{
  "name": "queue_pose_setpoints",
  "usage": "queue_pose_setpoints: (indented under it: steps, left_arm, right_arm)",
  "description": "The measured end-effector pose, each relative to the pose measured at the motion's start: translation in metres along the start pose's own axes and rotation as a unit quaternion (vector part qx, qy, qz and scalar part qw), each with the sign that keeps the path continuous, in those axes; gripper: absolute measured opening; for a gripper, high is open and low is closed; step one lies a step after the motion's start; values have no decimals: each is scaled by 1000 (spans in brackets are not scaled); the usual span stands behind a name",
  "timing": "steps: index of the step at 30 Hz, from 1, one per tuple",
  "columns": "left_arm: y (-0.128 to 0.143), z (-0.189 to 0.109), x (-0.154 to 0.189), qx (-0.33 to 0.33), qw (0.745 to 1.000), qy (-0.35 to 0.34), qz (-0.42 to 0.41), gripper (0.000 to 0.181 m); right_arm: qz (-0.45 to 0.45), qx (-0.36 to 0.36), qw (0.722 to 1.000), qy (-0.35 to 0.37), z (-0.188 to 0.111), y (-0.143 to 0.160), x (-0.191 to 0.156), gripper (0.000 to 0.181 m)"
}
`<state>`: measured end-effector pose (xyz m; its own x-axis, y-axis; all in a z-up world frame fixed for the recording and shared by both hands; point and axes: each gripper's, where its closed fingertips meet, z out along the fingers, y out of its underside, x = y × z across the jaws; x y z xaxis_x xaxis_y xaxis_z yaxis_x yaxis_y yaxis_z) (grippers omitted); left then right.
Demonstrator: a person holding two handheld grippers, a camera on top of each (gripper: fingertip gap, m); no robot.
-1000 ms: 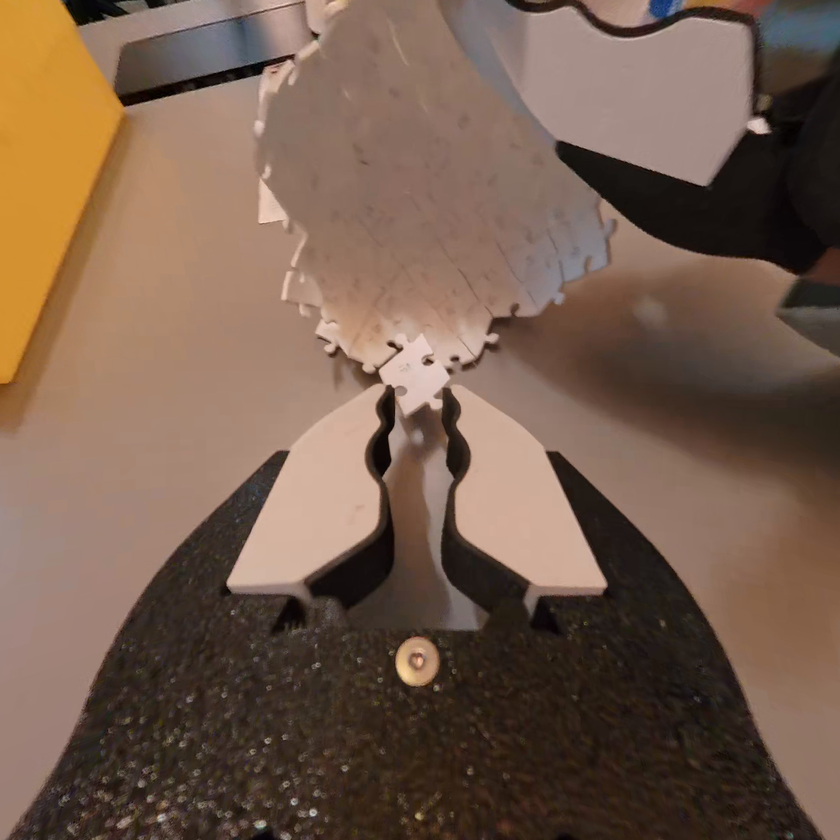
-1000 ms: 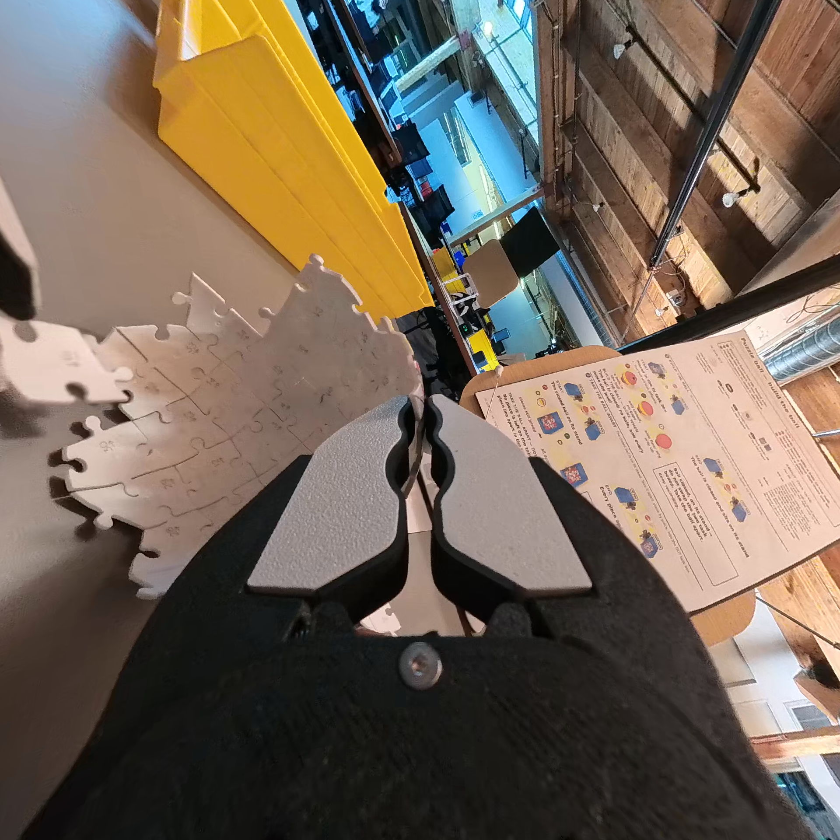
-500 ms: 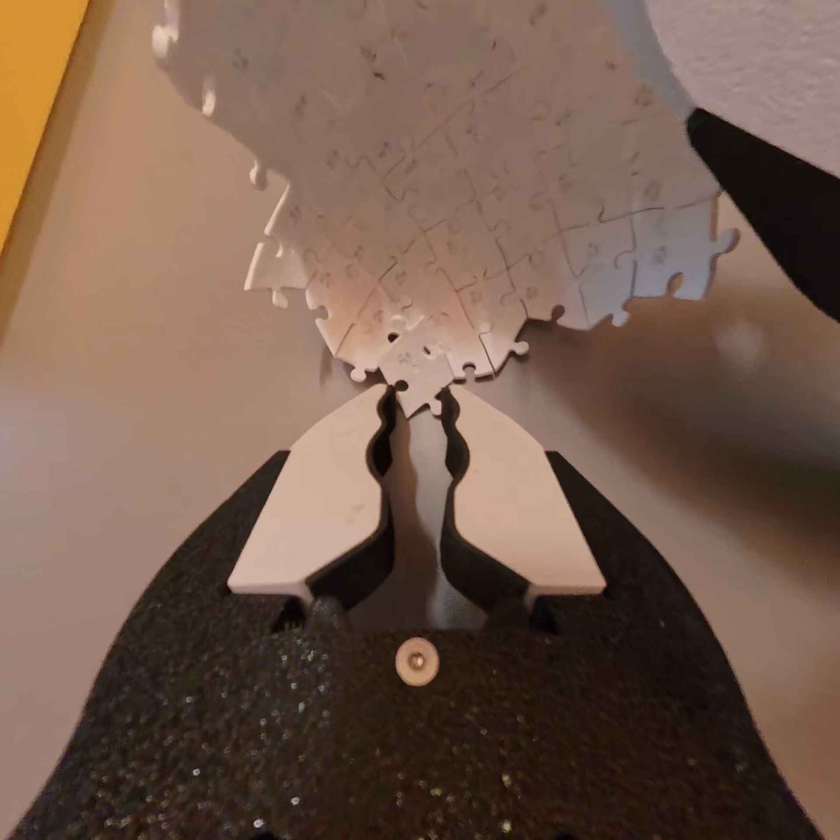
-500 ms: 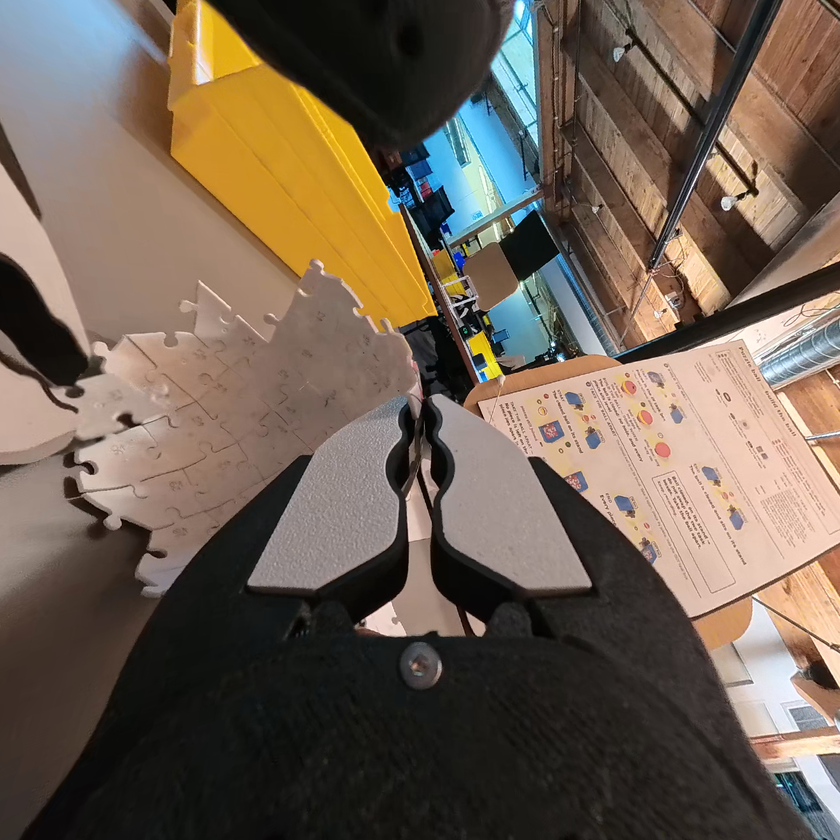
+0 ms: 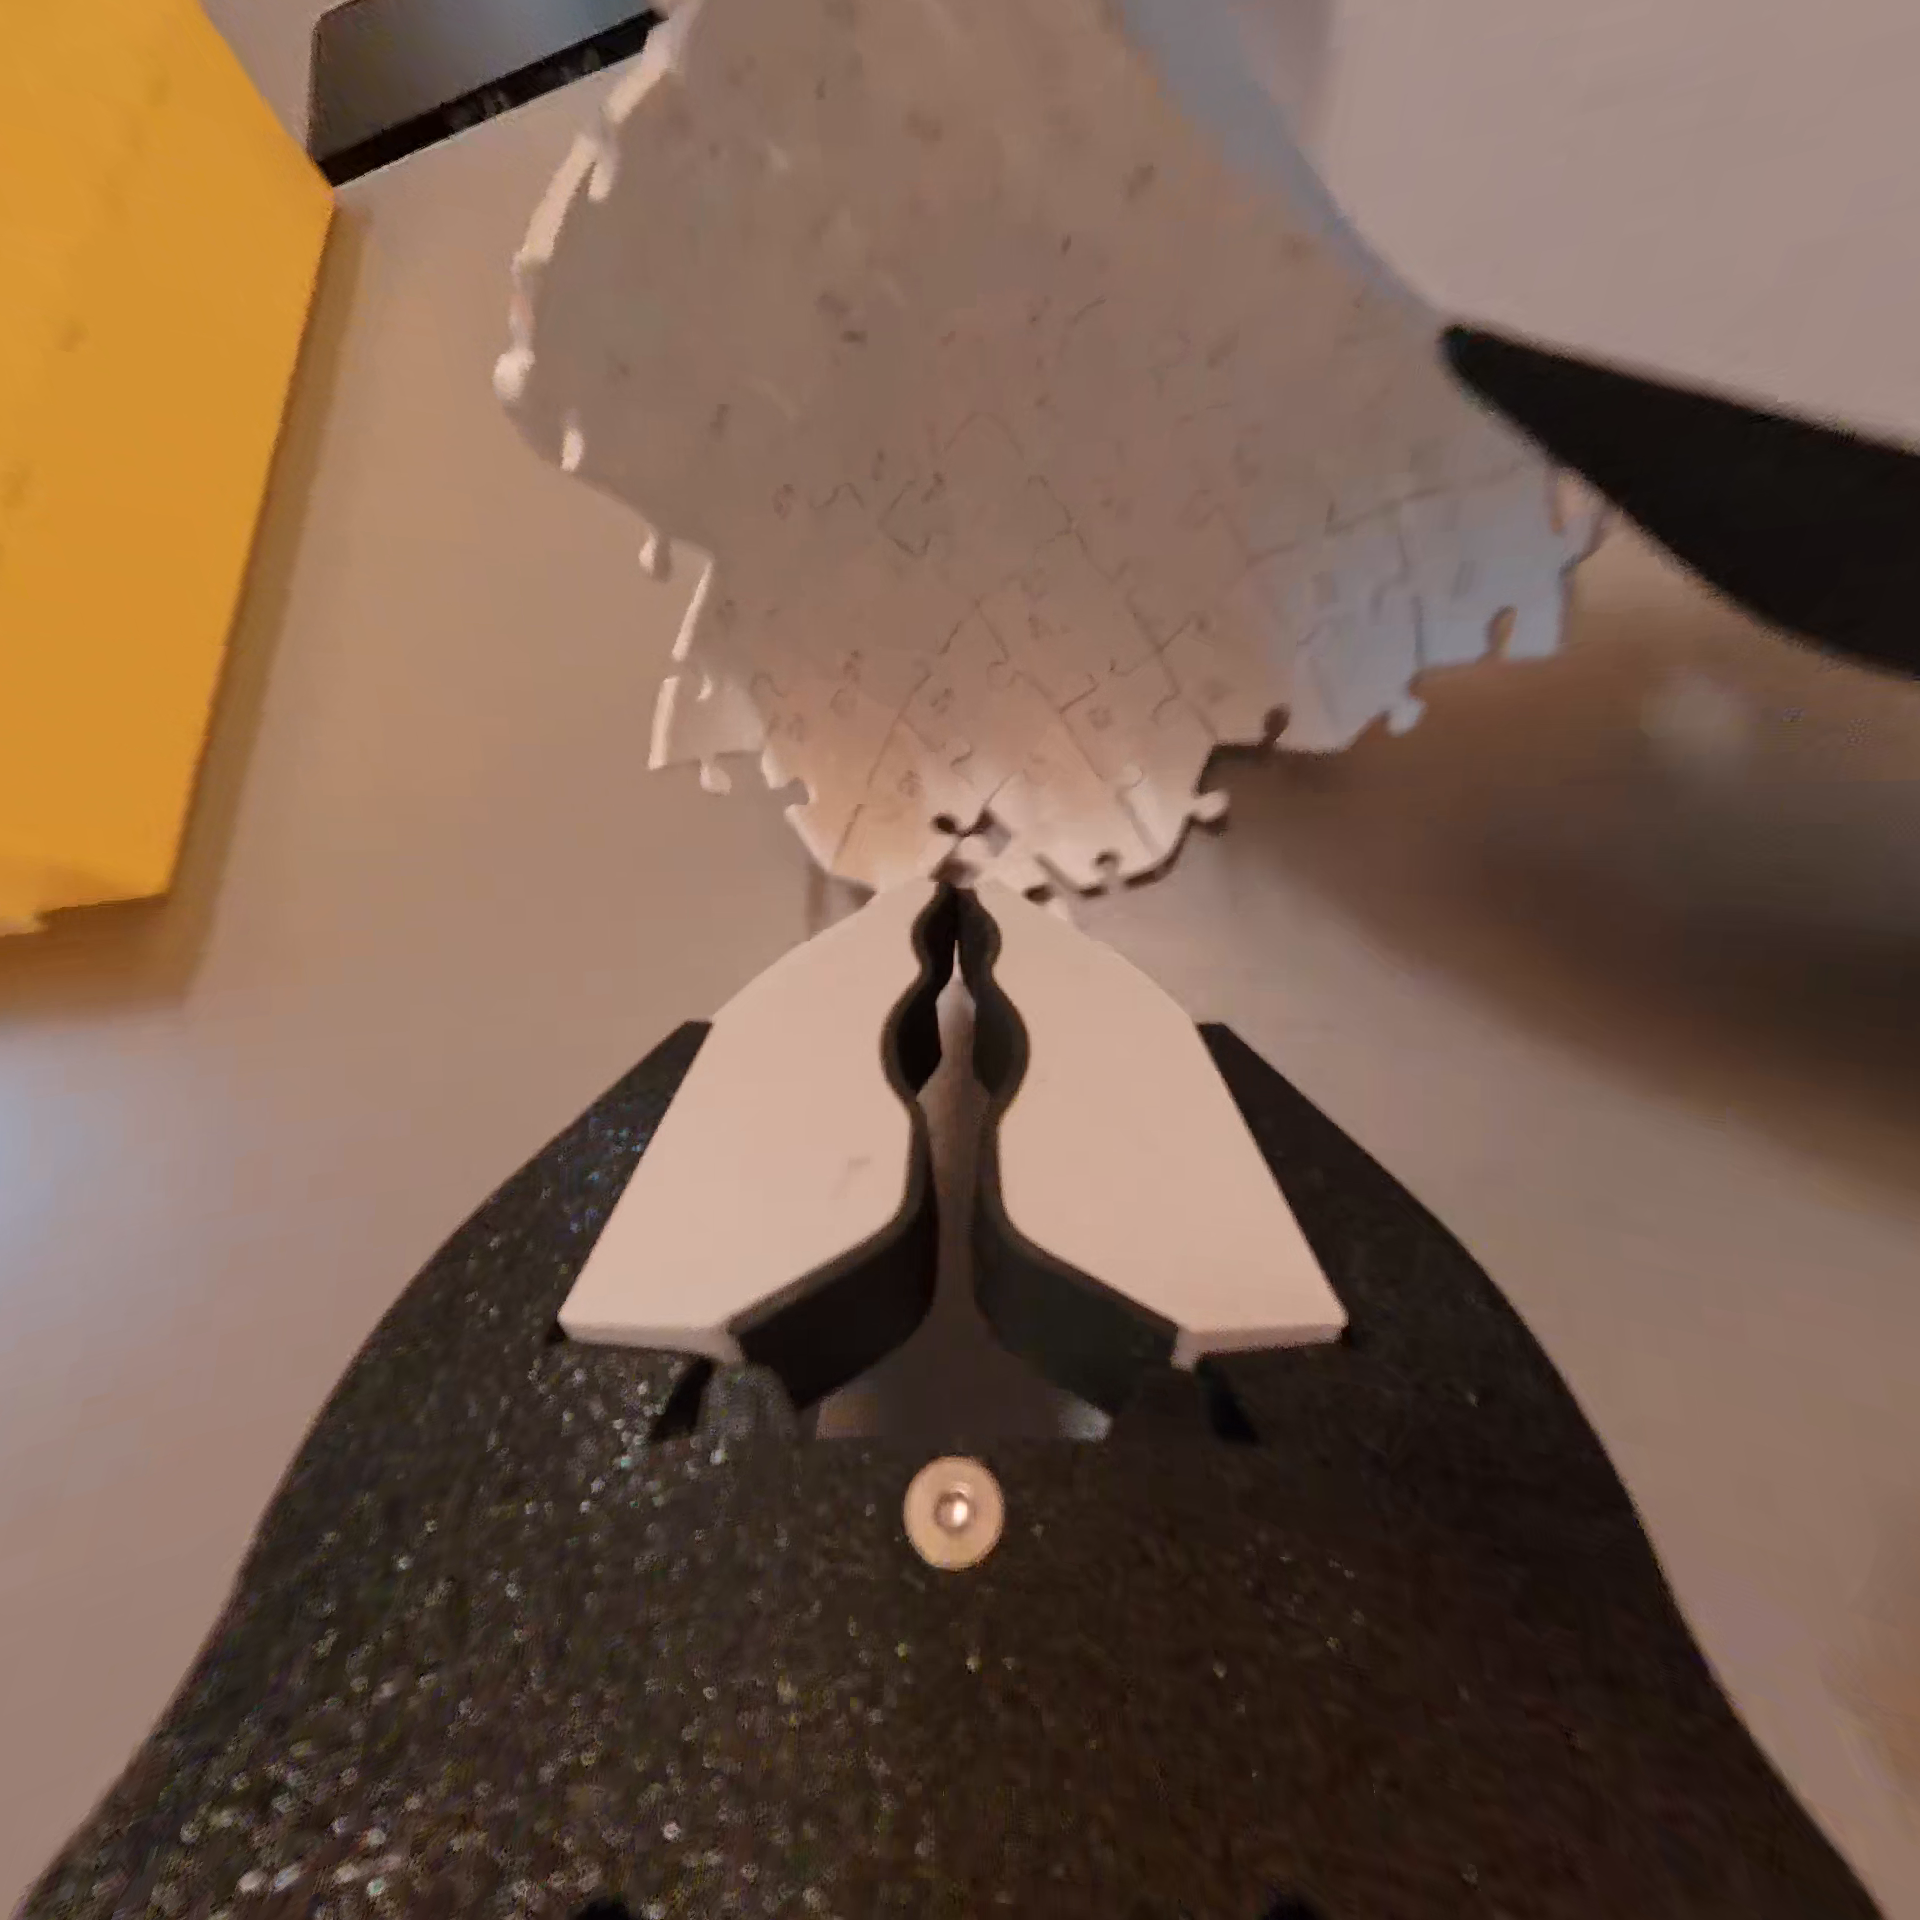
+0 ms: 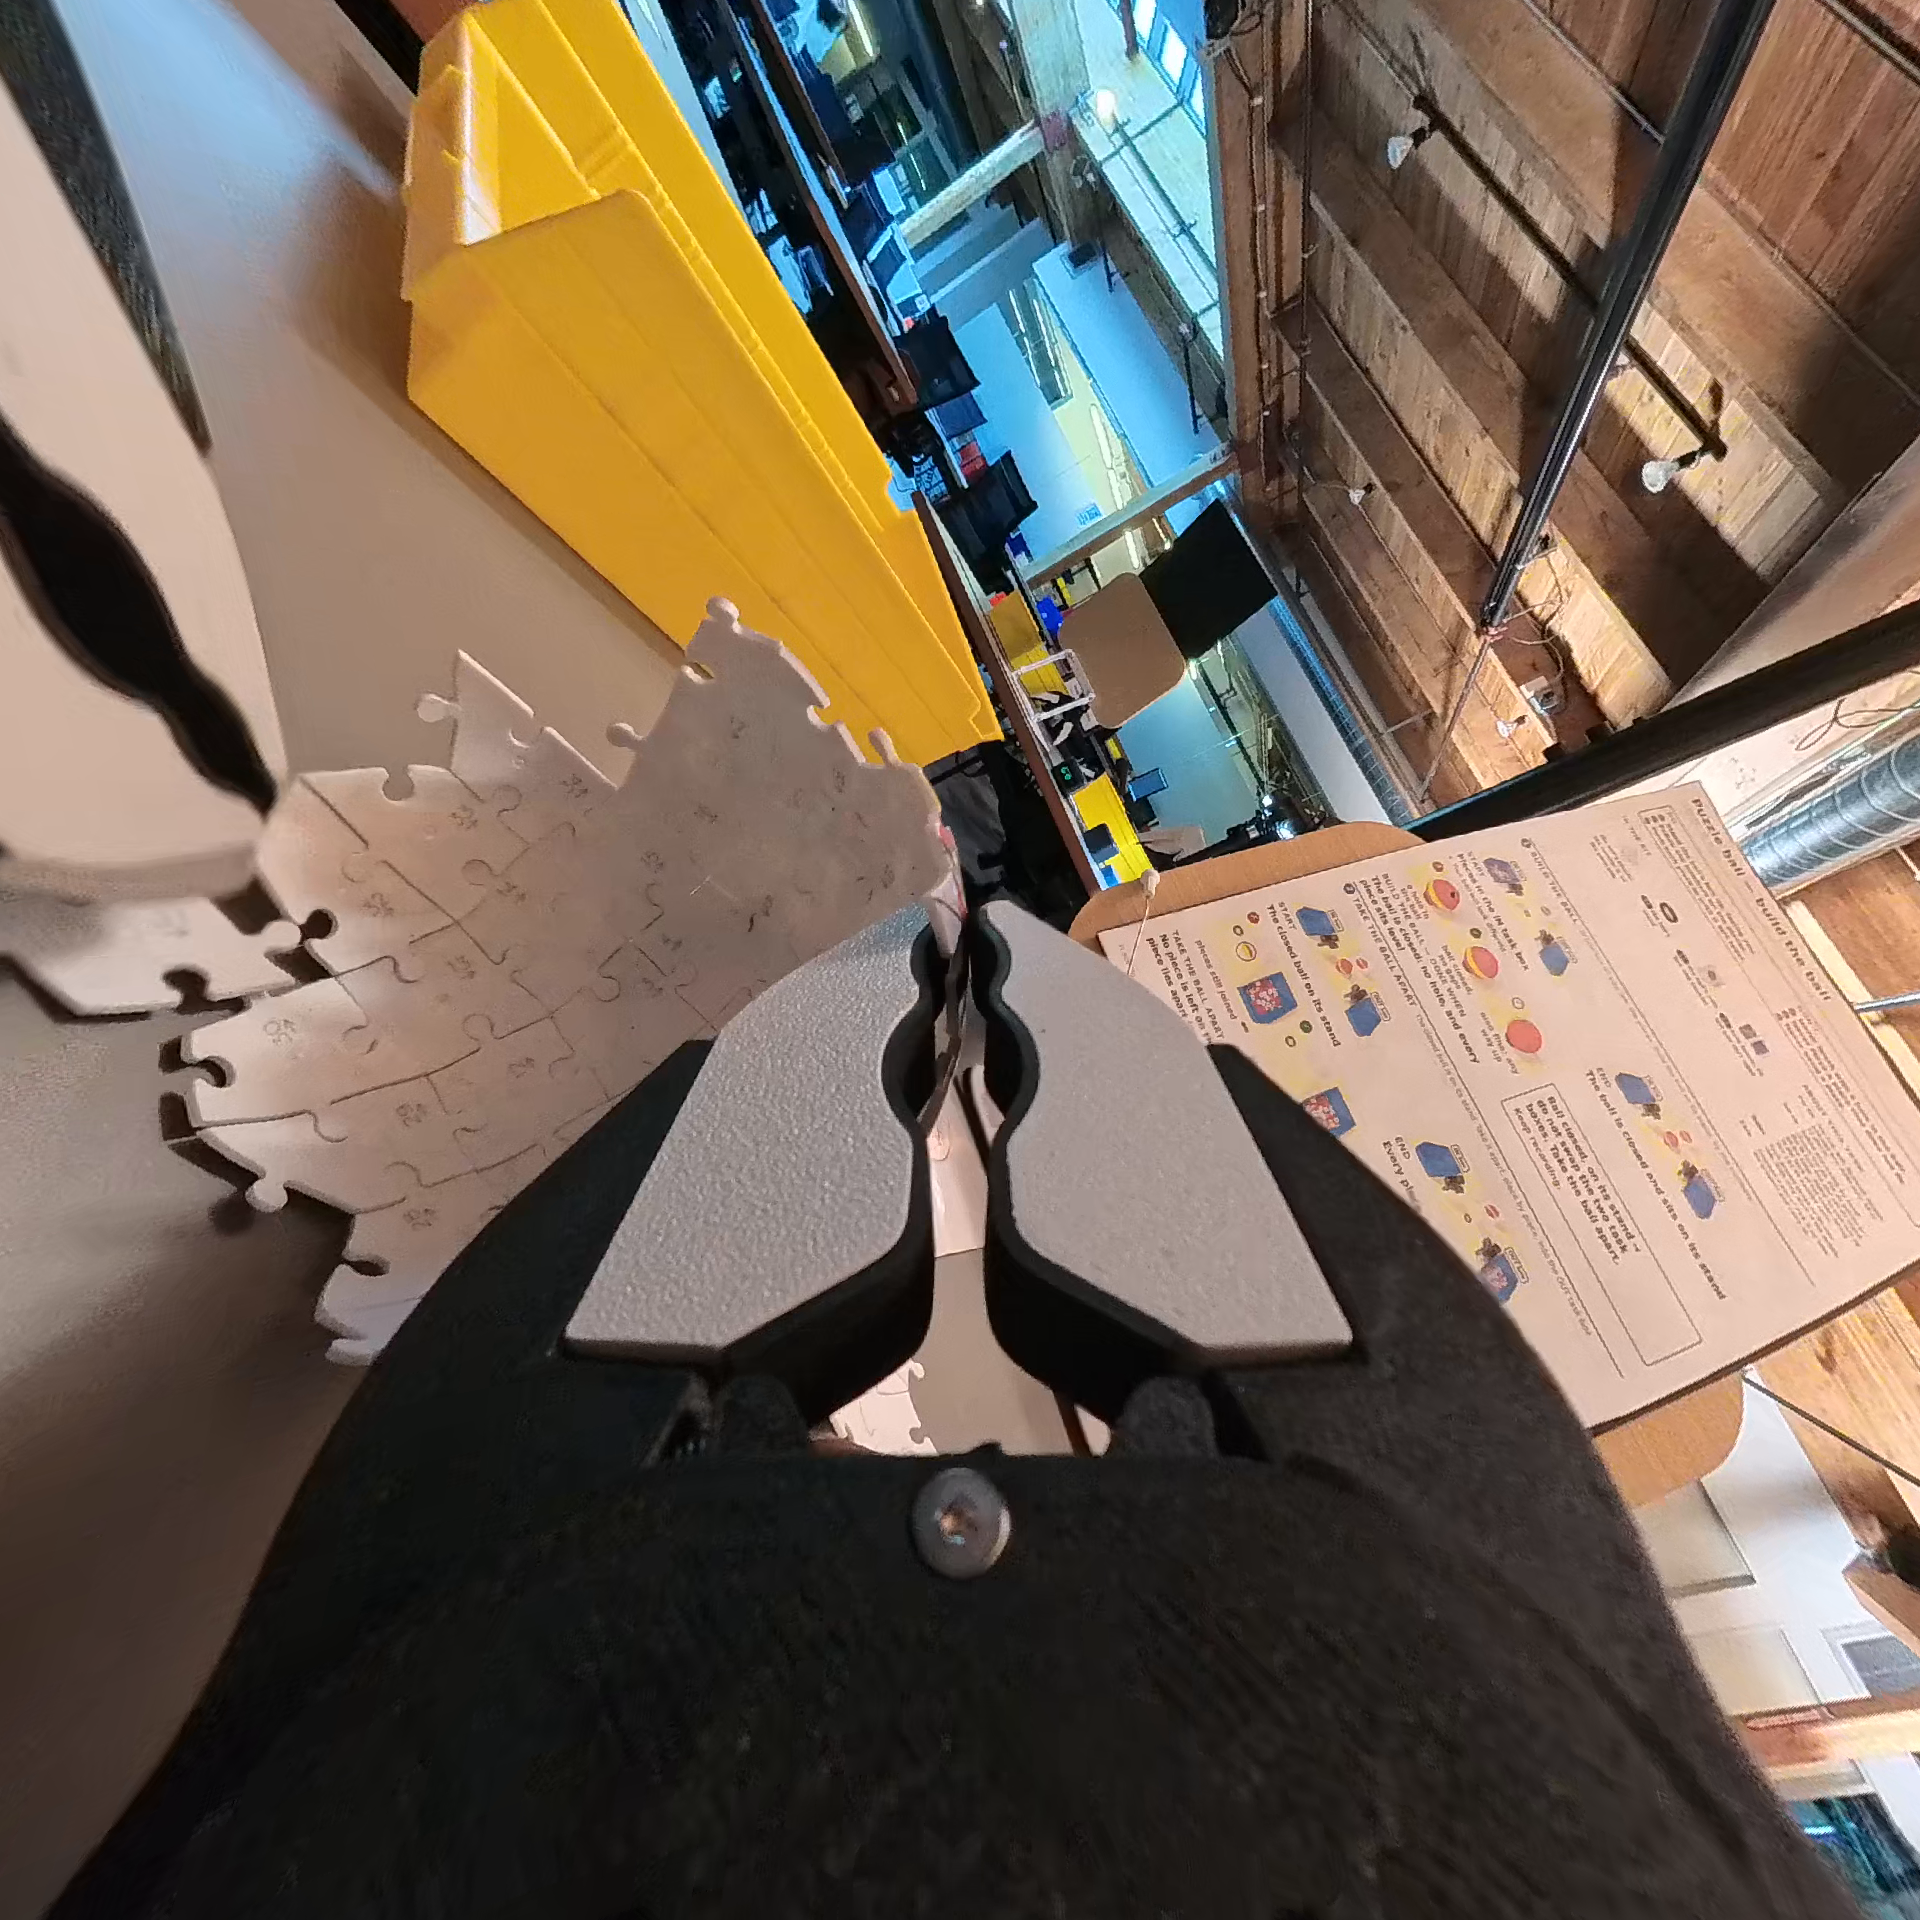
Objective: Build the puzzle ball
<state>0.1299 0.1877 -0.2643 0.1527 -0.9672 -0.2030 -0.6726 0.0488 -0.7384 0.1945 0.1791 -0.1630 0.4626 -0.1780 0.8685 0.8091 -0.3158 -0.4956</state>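
A white, partly built puzzle ball shell point(image 5: 1039, 468) hangs above the beige table point(image 5: 416, 1091). My right gripper point(image 6: 966, 935) is shut on the shell's rim point(image 6: 582, 935), and a thin edge shows between its jaws. One of its fingers point(image 5: 1662, 156) shows at the top right of the left wrist view. My left gripper point(image 5: 954, 920) has its jaws almost closed, with the tips against the shell's lower rim. In the right wrist view a loose-looking white piece point(image 6: 135, 956) sits at the shell's edge, beside the left gripper's fingers point(image 6: 104, 727), not between them.
Yellow bins point(image 6: 644, 416) stand along the table's far side, and one point(image 5: 125, 468) shows at the left of the left wrist view. A printed instruction sheet on a cardboard board point(image 6: 1507, 1091) stands to the right. A dark strip point(image 5: 468, 83) lies at the table's back. The left gripper's tips are roughly 12 cm from the right gripper's.
My left gripper carried the single piece up to the shell's lower rim. Its jaws then closed from a piece-wide gap to nearly shut. My right gripper kept its hold on the shell.
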Motion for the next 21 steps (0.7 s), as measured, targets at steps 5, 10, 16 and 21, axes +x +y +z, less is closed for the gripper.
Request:
queue_pose_setpoints:
  steps: [5, 10, 16, 21]
  left_arm:
    - [-12, -26, -28, 76, 996, -44, 7, 6]
    - [9, -20, -17, 22, 999, 34, -18, 11]
    - [26, -11, -17, -38, 999, 12, 9, 12]
    - [33, -5, -2, -61, 996, 45, -45, 17]
  right_arm:
    - [-25, 4, 1000, 8, 0, -3, -1, 3]
    - [-69, 6, 997, 20, 0, -10, -4, 3]
    - [-130, -8, 991, 42, -3, -19, -8, 4]
    - [-140, -28, 988, 56, -7, -22, -10, 3]
